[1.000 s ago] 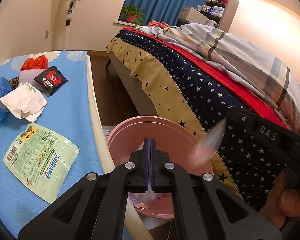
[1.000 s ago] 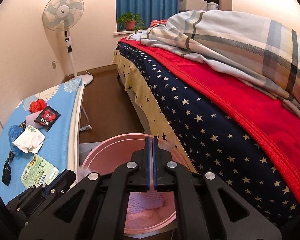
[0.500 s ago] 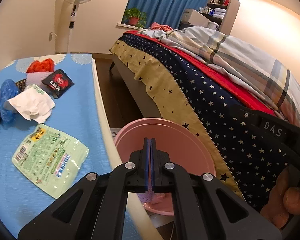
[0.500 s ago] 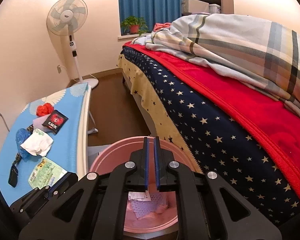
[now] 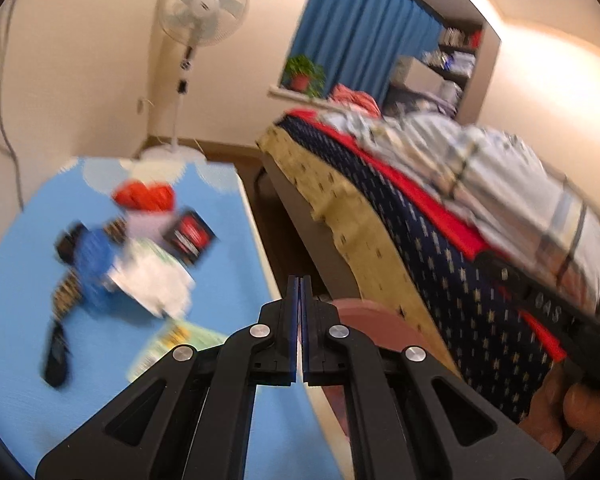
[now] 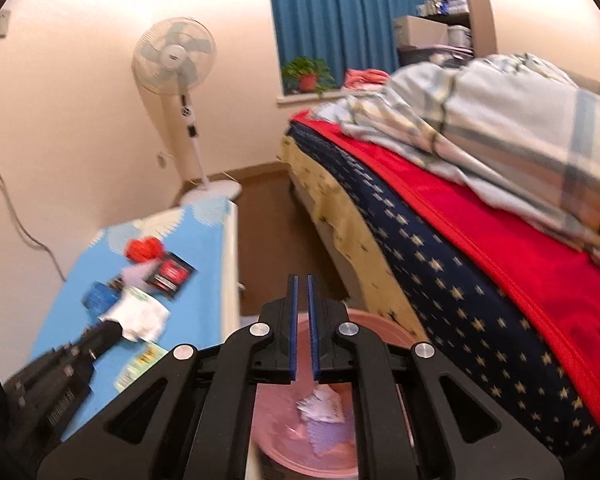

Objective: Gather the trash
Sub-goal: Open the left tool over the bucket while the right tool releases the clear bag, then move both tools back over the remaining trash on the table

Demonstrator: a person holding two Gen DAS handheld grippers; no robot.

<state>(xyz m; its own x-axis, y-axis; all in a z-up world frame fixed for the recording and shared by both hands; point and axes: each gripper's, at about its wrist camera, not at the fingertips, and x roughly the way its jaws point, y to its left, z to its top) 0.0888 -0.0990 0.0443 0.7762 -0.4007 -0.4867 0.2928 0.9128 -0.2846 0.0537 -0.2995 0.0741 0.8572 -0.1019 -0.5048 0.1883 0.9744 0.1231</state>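
Trash lies on the blue table (image 5: 228,264): a white crumpled tissue (image 5: 152,280), a black-red packet (image 5: 189,236), a red wrapper (image 5: 144,196), a blue bag (image 5: 94,264) and a green pouch (image 5: 172,340). The pink bin (image 6: 312,432) on the floor between table and bed holds paper scraps (image 6: 320,404). My left gripper (image 5: 300,292) is shut and empty over the table's right edge. My right gripper (image 6: 302,292) stands above the bin, its jaws a narrow slit apart and empty. The tissue (image 6: 140,316) and packet (image 6: 172,274) also show in the right wrist view.
A bed (image 6: 480,240) with a starred cover and plaid quilt fills the right. A standing fan (image 6: 180,64) is by the far wall. A potted plant (image 6: 308,74) sits on the sill under blue curtains. Brown floor runs between table and bed.
Both grippers have risen and tilted up away from the bin, the left swinging toward the table. The right jaws have parted slightly. The views are motion-blurred.
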